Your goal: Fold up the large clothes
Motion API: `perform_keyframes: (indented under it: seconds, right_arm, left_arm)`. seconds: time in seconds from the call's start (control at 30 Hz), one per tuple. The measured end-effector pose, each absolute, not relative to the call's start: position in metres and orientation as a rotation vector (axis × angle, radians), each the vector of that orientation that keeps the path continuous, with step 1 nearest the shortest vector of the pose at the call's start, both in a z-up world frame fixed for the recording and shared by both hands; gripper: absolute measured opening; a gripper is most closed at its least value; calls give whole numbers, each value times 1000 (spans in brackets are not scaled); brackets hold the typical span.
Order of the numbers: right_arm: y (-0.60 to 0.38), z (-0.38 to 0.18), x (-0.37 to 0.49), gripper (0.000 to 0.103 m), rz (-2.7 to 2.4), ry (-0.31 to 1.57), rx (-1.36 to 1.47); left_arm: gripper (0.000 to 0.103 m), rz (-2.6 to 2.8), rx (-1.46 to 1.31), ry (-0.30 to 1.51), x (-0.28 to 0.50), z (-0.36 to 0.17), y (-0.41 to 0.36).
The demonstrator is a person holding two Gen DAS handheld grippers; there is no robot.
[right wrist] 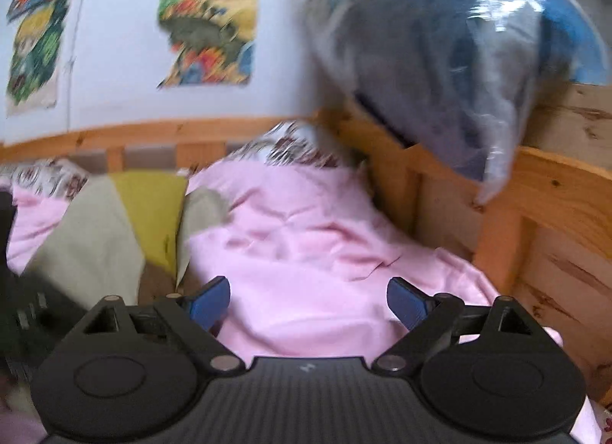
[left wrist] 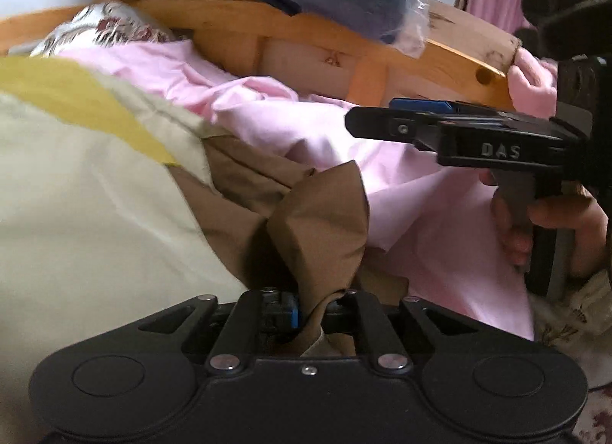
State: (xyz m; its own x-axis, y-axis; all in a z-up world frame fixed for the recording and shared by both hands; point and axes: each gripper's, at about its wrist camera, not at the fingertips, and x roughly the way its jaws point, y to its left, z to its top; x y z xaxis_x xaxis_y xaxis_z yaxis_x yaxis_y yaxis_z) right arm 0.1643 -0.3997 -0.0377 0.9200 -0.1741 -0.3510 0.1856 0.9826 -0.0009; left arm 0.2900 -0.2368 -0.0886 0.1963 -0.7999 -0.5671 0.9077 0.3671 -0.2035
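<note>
From the left wrist view, the left gripper (left wrist: 311, 306) has its jaws pinched tight on a bunched tail of the brown garment (left wrist: 321, 222), which trails away from the fingers and lies crumpled on the bed. Beside it on the left lies a cream and yellow cloth (left wrist: 88, 184), over the pink sheet (left wrist: 413, 191). The right gripper (left wrist: 359, 124) shows side-on at the right, a hand (left wrist: 550, 230) wrapped round its handle, in front of the wooden bed rail (left wrist: 290, 29).

From the right wrist view, the right gripper (right wrist: 308, 300) stands wide open with nothing between its blue pads (right wrist: 208, 304), only pink sheet (right wrist: 306, 252) beneath. A plastic-wrapped bundle (right wrist: 440, 61) sits on the rail (right wrist: 554, 191), and posters (right wrist: 208, 19) hang on the wall.

To my eye the folding has barely begun: the brown piece is rumpled, with no neat fold showing. Spreading it flat and folding are both left.
</note>
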Motion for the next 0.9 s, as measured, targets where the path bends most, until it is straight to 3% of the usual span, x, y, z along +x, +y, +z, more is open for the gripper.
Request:
perform_keyframes:
  seconds: [0.1, 0.17, 0.2, 0.3, 0.5, 0.57, 0.7, 0.77, 0.83, 0.9]
  right_arm:
    - [-407, -39, 163, 93, -205, 336, 50]
    - [-405, -38, 155, 93, -199, 315, 67]
    - [-404, -37, 153, 95, -193, 300, 70]
    - [-395, -31, 149, 98, -182, 247, 59]
    - [-351, -30, 151, 101, -155, 201, 1]
    - [-336, -33, 157, 102, -132, 216, -10]
    - [-310, -38, 172, 101, -112, 269, -11]
    - [-302, -40, 180, 96, -96, 272, 4]
    - [-295, -43, 191, 74, -75, 294, 5]
    - [-290, -48, 203, 61, -84, 328, -17]
  left_arm:
    - [32, -1195, 155, 667, 285, -73, -226]
    - [67, -1205, 108, 636, 274, -55, -212]
    - [71, -1199, 90, 609, 267, -47, -203]
    - [73, -1193, 27, 571, 254, -24, -179]
    - [90, -918, -89, 437, 257, 18, -125]
    - [101, -740, -41, 393, 270, 24, -119]
    - [102, -406, 33, 386, 311, 19, -119]
    - [102, -362, 5, 406, 338, 13, -117]
    - [102, -353, 13, 419, 359, 8, -123]
    - [102, -367, 62, 422, 374, 1, -140]
